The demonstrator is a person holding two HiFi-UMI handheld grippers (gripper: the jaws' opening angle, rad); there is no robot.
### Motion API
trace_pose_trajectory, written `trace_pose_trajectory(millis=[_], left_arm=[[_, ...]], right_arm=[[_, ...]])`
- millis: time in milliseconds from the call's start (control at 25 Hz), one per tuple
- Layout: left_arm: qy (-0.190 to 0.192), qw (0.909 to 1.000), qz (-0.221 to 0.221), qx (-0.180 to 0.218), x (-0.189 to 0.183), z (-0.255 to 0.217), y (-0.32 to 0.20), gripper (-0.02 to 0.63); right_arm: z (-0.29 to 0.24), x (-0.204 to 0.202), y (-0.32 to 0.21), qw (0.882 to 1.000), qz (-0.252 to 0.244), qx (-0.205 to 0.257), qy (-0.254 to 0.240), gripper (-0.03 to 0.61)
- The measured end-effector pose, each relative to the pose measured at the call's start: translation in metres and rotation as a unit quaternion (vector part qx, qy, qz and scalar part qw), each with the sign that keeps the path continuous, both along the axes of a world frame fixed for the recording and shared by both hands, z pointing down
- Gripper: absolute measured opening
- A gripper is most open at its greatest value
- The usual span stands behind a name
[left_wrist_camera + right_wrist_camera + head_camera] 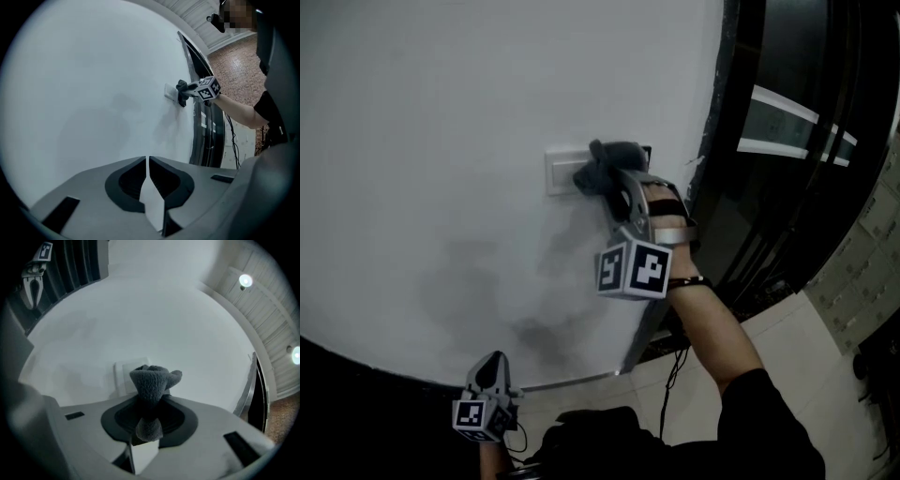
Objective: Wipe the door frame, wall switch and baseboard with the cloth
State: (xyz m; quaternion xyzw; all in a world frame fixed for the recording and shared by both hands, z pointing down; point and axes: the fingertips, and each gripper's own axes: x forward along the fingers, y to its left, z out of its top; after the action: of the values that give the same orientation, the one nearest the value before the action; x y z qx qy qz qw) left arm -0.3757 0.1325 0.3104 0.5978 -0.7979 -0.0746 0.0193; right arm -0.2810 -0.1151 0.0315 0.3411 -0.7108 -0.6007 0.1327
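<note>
Cloth (602,167): dark grey fleece, bunching into a wad, sitting pinched between the right gripper's (622,187) jaws and pressing against the right part of the wall switch (560,171). Switch: white rectangular plate, lying flat on the white wall, near the dark door frame (724,141) running along the wall's right edge.

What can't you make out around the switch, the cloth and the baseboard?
Wall switch: in head view and right gripper view, its right part sits behind the cloth held by the right gripper; rocker position unreadable.
Same switch in left gripper view: too small.
Baseboard: head view, only a thin strip shows beside the left gripper.
Door frame: cut off by the top edge.
</note>
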Motion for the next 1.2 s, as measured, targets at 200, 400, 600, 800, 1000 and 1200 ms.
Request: trace_pose_trajectory(millis=[200, 400, 600, 800, 1000, 1200], left_arm=[[0.004, 0.9999, -0.011, 0.004, -0.013, 0.003, 0.012, 0.005], [0.017, 0.9995, -0.026, 0.004, -0.03, 0.006, 0.028, 0.005], [0.025, 0.9993, -0.027, 0.0, -0.037, 0.011, 0.041, 0.005], [0.02, 0.9997, -0.015, -0.001, -0.039, 0.012, 0.045, 0.005], [0.013, 0.9999, 0.001, 0.008, -0.036, 0.009, 0.045, 0.005], [0.009, 0.9998, 0.003, 0.018, -0.033, 0.008, 0.046, 0.005]], right_arm=[[-0.034, -0.027, 0.015, 1.0, -0.005, 0.015, -0.013, 0.089], [-0.029, -0.056, 0.024, 1.0, 0.017, 0.015, 0.01, 0.089], [-0.011, -0.065, 0.019, 0.998, 0.054, 0.017, 0.023, 0.089], [-0.001, -0.063, 0.02, 0.998, 0.057, 0.013, 0.026, 0.089], [0.01, -0.062, 0.02, 0.997, 0.069, 0.013, 0.031, 0.089], [0.029, -0.064, 0.02, 0.997, 0.069, 0.006, 0.045, 0.091]])
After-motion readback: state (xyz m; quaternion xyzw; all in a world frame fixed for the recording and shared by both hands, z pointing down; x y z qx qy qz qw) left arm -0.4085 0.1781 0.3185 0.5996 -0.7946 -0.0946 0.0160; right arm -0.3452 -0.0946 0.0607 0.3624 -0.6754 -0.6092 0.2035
